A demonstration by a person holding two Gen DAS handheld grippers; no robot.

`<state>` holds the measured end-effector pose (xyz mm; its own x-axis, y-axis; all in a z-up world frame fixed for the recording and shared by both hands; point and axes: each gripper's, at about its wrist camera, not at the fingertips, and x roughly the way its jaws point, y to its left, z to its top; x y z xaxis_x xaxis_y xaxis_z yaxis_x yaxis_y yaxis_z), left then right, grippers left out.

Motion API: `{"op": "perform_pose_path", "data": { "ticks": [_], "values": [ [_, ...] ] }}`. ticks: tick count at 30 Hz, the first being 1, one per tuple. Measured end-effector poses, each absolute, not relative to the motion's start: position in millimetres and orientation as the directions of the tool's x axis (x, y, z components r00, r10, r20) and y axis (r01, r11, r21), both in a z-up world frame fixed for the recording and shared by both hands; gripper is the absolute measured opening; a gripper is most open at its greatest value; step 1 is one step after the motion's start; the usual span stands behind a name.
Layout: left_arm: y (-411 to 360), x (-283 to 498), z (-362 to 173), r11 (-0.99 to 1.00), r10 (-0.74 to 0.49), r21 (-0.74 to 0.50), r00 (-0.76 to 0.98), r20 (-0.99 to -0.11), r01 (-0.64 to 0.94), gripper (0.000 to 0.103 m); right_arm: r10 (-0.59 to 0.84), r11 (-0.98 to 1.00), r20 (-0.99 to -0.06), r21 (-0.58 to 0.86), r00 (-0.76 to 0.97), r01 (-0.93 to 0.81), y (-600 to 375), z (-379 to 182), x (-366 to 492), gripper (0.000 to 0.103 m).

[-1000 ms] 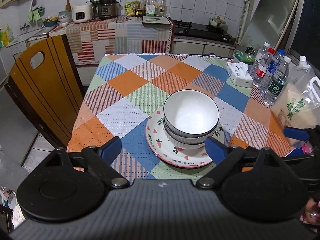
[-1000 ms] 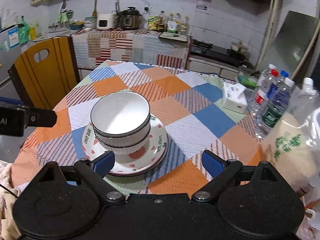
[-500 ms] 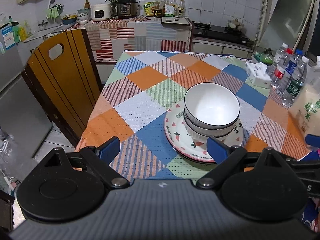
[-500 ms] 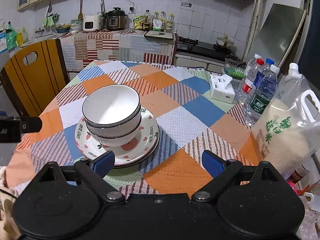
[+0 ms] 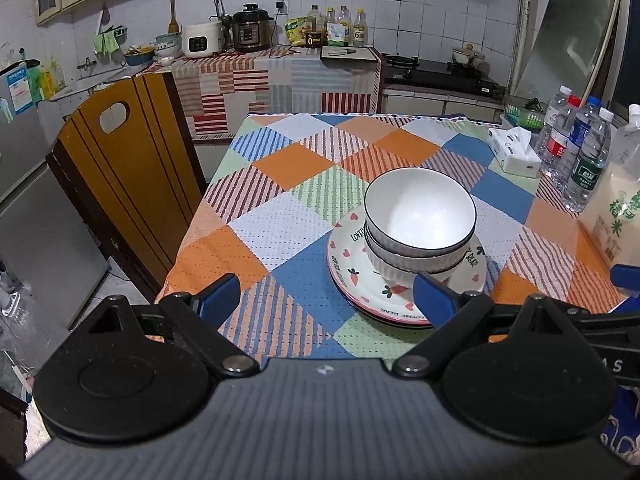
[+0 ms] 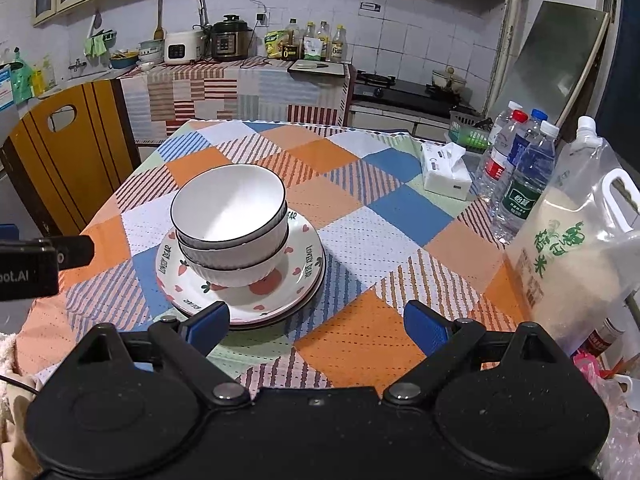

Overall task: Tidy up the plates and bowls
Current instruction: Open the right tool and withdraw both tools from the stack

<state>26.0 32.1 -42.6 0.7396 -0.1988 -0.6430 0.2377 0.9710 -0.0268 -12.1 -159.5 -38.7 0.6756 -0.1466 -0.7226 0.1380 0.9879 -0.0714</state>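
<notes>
Currently, left gripper (image 5: 326,294): hanging released, empty.
Right gripper (image 6: 316,322): hanging released, empty.
Stacked bowls (image 6: 232,224): sitting off-centre on strawberry plates (image 6: 296,284); nudging risks toppling.

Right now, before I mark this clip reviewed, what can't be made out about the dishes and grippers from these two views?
- Plate count: under the top plate only stacked rims show in both views, so the number is unclear.
- Lower bowl: its inside is covered by the top bowl.
- Plate's near edge: hidden behind the left gripper in its own view.
- Right gripper: cut off by the frame edge in the left view.
</notes>
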Motion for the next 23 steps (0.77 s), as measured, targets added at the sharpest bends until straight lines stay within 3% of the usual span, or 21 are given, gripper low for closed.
{"op": "perform_pose_path", "data": {
  "ticks": [23],
  "values": [
    [33.0, 22.8, -40.7, 0.972, -0.194, -0.018, 0.751, -0.631, 0.236, 0.094, -0.147, 0.986, -0.735, -0.059, 0.662, 0.153, -163.3, -42.3, -11.2, 0.096]
  ]
}}
